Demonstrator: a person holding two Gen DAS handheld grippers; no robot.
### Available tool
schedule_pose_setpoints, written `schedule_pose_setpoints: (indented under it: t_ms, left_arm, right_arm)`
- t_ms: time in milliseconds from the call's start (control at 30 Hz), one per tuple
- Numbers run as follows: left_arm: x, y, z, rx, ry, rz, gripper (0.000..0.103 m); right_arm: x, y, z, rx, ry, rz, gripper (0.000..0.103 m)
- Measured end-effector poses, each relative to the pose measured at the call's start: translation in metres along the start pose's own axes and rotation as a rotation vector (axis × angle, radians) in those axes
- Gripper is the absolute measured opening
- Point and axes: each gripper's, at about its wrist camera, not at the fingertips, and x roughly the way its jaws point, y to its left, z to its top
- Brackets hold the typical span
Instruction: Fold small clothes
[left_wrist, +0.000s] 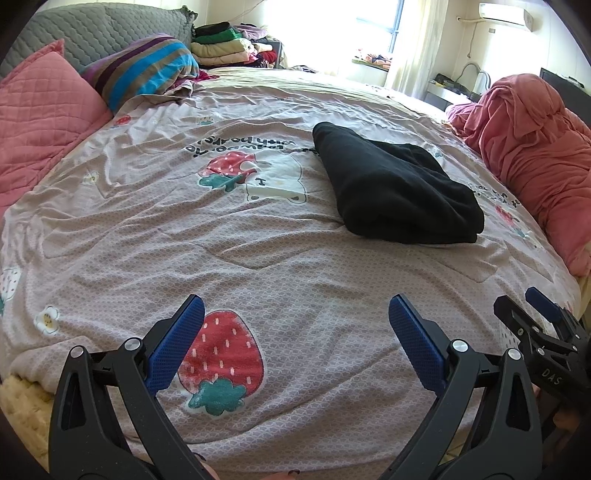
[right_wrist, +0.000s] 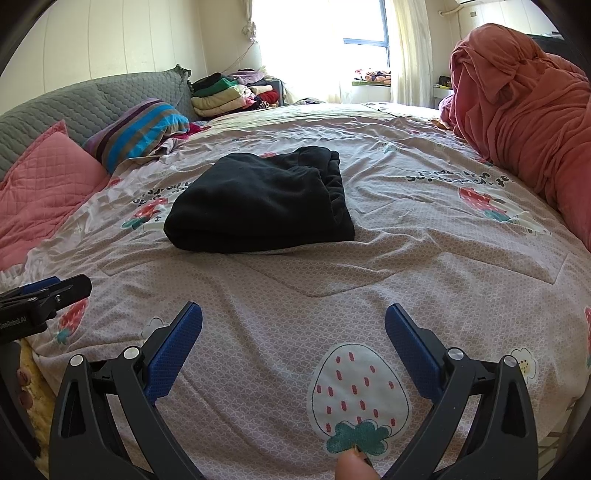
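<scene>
left gripper spread | right gripper spread | black garment folded mid-bed

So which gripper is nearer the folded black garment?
Right, slightly. The folded black garment lies ahead and a bit left of the right gripper; from the left gripper it sits farther ahead, off right.

Ahead of you, a black garment lies folded into a thick, compact bundle on the bed's strawberry-print quilt. Its layered edges face right, its rounded fold faces you, slightly askew.
</scene>
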Motion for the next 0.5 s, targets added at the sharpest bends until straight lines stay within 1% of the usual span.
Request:
schedule_pose_setpoints:
  t_ms: [167, 267, 400, 467, 500]
  left_arm:
    - [0.002, -0.002, 0.0, 0.012, 0.004, 0.025, 0.094]
    - [0.001, -0.001, 0.0, 0.008, 0.004, 0.023, 0.094]
    - [-0.001, 0.01, 0.002, -0.039, 0.003, 0.011, 0.094]
    - [0.0, 0.026, 0.008, -0.089, 0.012, 0.009, 0.094]
    - [0.0, 0.042, 0.013, -0.123, 0.017, 0.017, 0.094]
  right_arm:
    - [0.001, -0.005, 0.001, 0.027, 0.002, -0.015, 0.099]
    - [0.002, -0.014, 0.002, 0.067, 0.015, -0.046, 0.099]
    - [-0.002, -0.045, 0.003, 0.163, 0.016, -0.147, 0.099]
    - [-0.011, -0.082, 0.003, 0.256, -0.006, -0.246, 0.099]
    - [-0.016, -0.101, 0.004, 0.296, -0.011, -0.299, 0.099]
